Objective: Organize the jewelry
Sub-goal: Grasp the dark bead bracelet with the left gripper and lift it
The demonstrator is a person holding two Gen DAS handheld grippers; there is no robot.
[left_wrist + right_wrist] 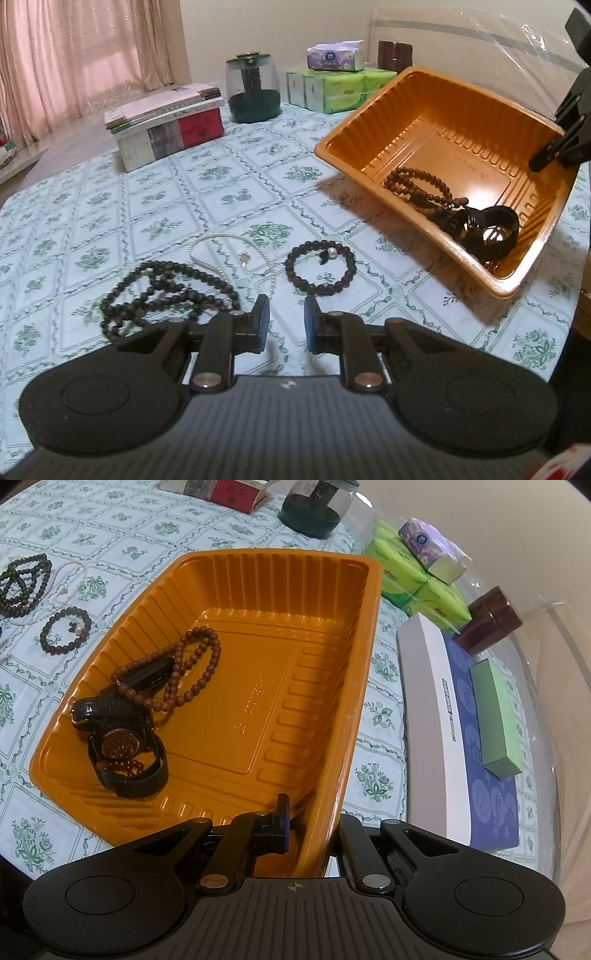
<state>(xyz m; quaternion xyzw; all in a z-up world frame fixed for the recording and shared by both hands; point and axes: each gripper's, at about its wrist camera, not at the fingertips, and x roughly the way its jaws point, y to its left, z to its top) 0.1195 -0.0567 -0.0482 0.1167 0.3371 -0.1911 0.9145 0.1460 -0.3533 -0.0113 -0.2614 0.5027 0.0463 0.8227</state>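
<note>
- A long dark necklace (162,291) lay heaped on the bench (110,206), ahead and left of my left tongs (286,325).
- A pearl strand (207,258) trailed beside it.
- My left tongs hung open and empty above the bench; the dark bracelet (319,267) lay flat just ahead of them, a touch right of centre. I judged this hand far nearer to it.
- The orange tray (417,85) stood tilted to the right, already holding brown beads (192,664) and a watch (122,746).
- My right tongs (310,827) pinched the tray's near wall, one finger inside, the other hidden outside.
</note>
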